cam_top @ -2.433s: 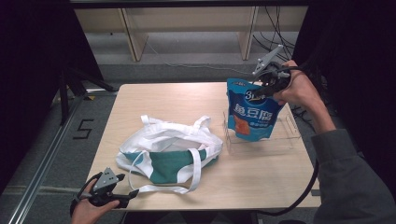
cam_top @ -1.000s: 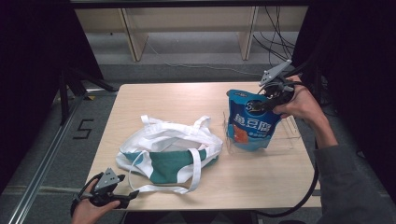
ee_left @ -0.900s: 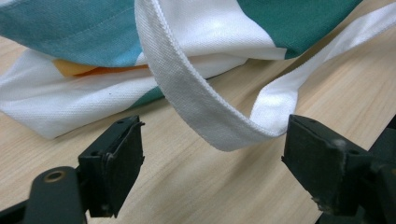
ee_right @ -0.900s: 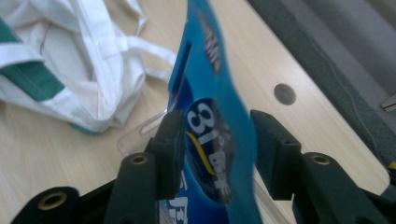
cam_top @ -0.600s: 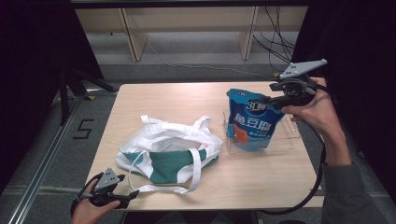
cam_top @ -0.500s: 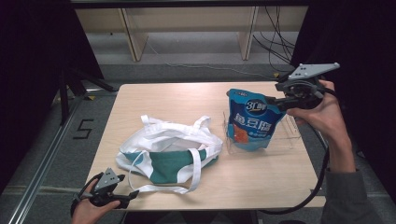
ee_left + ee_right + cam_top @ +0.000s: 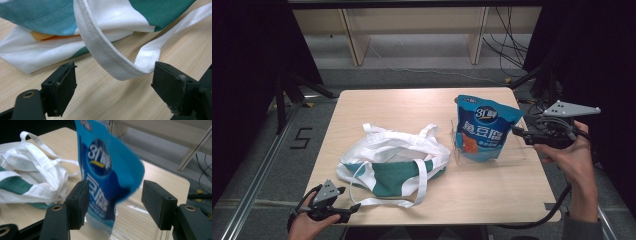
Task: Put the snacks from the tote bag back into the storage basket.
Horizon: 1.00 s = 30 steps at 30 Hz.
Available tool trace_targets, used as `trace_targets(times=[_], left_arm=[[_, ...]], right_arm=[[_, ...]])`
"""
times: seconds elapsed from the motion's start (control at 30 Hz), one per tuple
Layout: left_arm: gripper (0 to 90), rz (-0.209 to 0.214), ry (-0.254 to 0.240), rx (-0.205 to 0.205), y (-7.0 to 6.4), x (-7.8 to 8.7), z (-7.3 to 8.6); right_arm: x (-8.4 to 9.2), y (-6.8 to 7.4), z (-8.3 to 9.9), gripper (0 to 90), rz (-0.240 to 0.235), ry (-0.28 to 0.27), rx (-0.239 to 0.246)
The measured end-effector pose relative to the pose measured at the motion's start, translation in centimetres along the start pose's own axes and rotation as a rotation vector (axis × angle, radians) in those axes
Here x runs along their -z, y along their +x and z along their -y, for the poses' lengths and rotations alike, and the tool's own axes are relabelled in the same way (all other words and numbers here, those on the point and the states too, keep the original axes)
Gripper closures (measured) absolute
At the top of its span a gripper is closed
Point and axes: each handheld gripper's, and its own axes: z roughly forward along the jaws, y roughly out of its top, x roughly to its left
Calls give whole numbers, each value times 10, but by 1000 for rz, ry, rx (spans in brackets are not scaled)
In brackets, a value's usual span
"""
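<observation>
The blue pouch (image 7: 486, 129) stands upright in a clear tray (image 7: 517, 152) at about three o'clock on the table (image 7: 412, 107), tilted a little toward the right edge, its sealed top uppermost. The right gripper (image 7: 518, 134) sits just beside the pouch at its three o'clock side, and its jaws have just been opening: in the right gripper view the pouch (image 7: 107, 172) is seen beyond and between the spread jaws, with a clear gap to the right one, so it is released and stands by itself. The pouch looks light and soft-walled, a glossy film that will likely be slippery and will buckle if pinched across its bulging middle; by this judgement the flat seal at the top or a side seam is the better place to take hold, since the film there is doubled and stiff. Its narrow base and lean suggest that it could tip inside the shallow tray if nudged. The white and green bag (image 7: 392, 160) lies slumped at about seven o'clock on the table, well apart from the pouch, limp cloth that will fold wherever it is lifted. The left gripper (image 7: 347, 207) rests at the near edge at seven o'clock, jaws wide and empty, with a white strap (image 7: 110, 57) of the bag looping on the wood just ahead of them, untouched.
</observation>
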Motion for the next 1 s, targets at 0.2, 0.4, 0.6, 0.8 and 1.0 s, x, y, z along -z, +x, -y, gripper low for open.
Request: trace_targets(times=[0.2,0.4,0.6,0.8,1.0], left_arm=[[189,-5,-11,-41,2,-1,-1],[189,-2,0,-12,-1,1,0],[189,3,24,-63,1,2,-1],[189,2,28,-68,0,1,-1],[189,9,32,-43,-2,1,-1]], right_arm=[[-9,-1,26,465,-15,55,-39],[-21,-1,42,694,-44,76,-33],[-39,8,55,874,-78,151,-19],[-66,7,65,900,-44,206,-16],[-83,-1,73,900,-5,219,2]])
